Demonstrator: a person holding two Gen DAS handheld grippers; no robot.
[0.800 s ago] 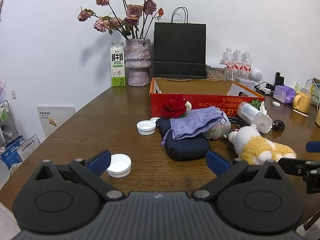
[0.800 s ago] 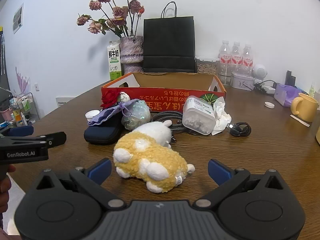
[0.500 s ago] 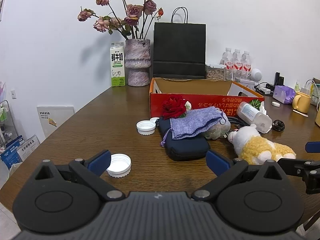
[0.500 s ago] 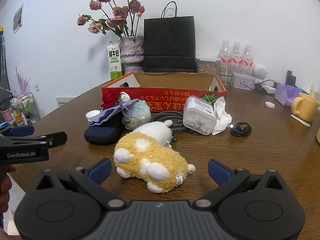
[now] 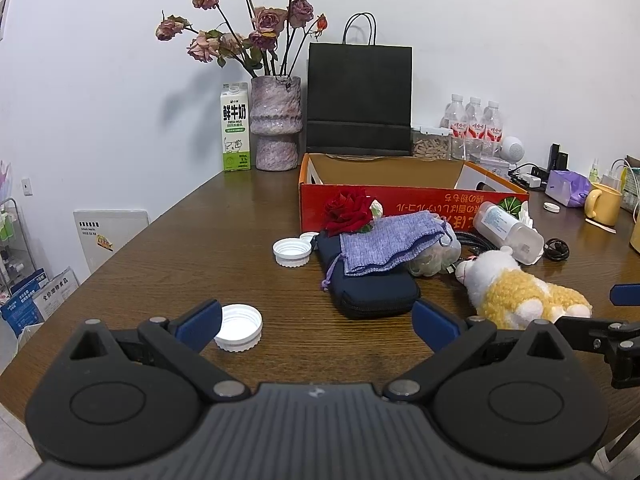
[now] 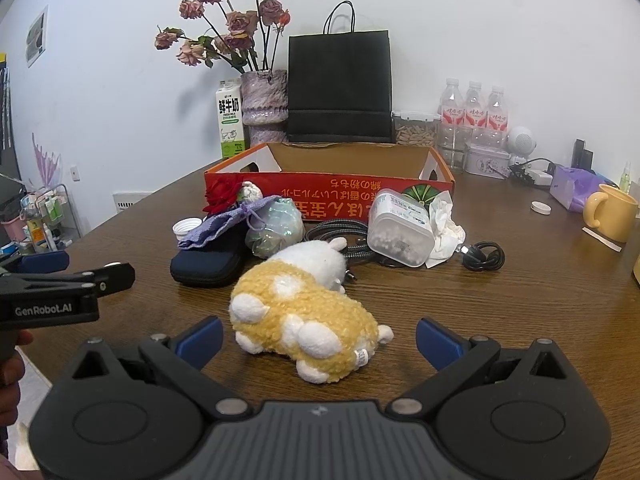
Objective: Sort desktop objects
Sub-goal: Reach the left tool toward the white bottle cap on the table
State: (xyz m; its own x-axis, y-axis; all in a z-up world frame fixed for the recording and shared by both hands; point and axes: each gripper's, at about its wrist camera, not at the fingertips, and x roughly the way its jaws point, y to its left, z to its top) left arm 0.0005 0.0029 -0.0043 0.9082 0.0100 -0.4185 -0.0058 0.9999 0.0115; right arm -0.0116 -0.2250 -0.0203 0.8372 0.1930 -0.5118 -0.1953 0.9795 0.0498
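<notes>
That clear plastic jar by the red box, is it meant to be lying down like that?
Probably not. The clear jar lies tipped on its side against crumpled tissue, and loose white caps sit on the table.

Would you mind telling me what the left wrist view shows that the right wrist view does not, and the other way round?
Only the left wrist view shows the white cap lying by the left gripper's open jaws. Only the right wrist view shows the crumpled tissue beside the plastic jar in full, and a hand at the left edge. Both show the plush toy, the dark case, the red box and the right gripper, open and empty.
</notes>
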